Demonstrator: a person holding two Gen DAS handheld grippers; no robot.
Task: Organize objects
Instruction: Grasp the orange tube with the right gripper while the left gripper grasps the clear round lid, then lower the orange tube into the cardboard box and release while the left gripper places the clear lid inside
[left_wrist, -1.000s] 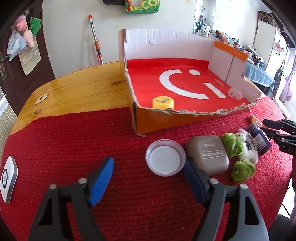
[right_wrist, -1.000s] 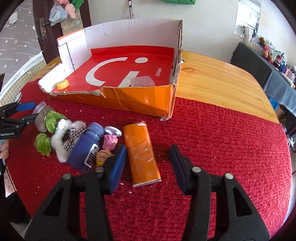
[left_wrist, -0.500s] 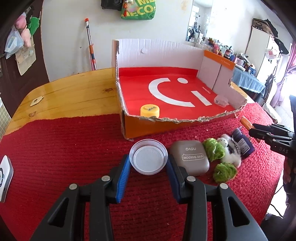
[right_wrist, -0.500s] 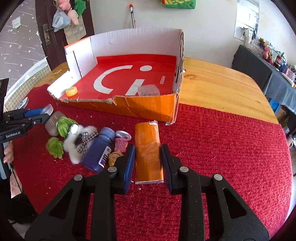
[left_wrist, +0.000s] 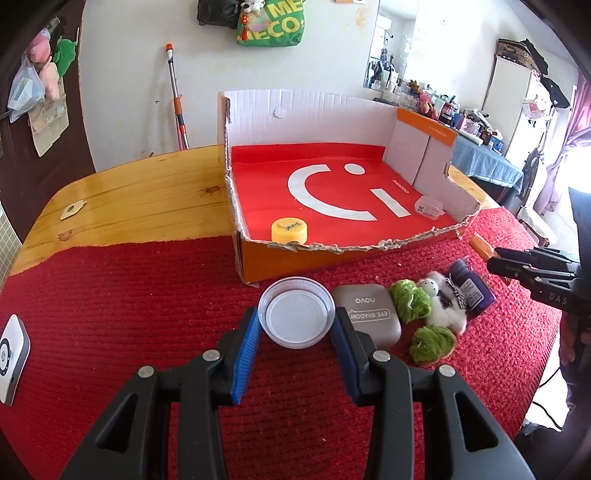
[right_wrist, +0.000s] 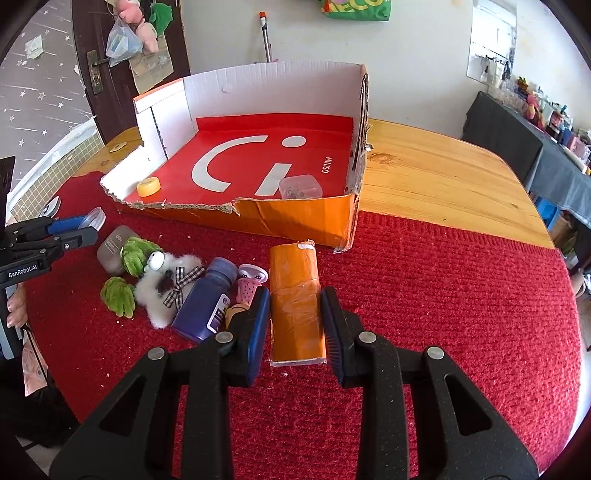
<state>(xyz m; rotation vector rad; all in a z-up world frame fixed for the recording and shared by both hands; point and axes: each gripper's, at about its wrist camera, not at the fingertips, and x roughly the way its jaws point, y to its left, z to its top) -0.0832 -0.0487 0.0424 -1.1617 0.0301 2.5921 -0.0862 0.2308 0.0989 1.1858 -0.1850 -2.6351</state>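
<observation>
On the red knitted mat (left_wrist: 110, 295), short of the cardboard box (left_wrist: 369, 254): left gripper (left_wrist: 297, 326) clamped across a clear round lid (left_wrist: 296, 317), blue pads pressed to opposite sides of its rim. Right gripper (right_wrist: 295, 317) clamped on an orange packet (right_wrist: 295, 295), pads bearing on its two long sides near the end closest to the camera. Both items seated on the mat, neither lifted.

Lid judged light, thin, somewhat flexible and smooth; liable to bow or pop out under a hard squeeze. Grip across the full width at the rim appears correct; level carriage advised.

Packet judged light to moderate, boxy, wrapped in glossy film, hence slippery. Held near one end, so far end likely to droop or swing; hold nearer the middle judged safer.

Waiting on the mat: grey eye-shadow case (left_wrist: 369, 314) just beside the lid, hard and smooth; white plush toy with green parts (right_wrist: 162, 280), soft and easily pinched anywhere; purple bottle (right_wrist: 207, 299), rigid, round, prone to roll; small pink item (right_wrist: 249, 282), identity unclear.

Already inside the box: yellow cap (left_wrist: 289, 229) and small clear case (left_wrist: 428, 205).
</observation>
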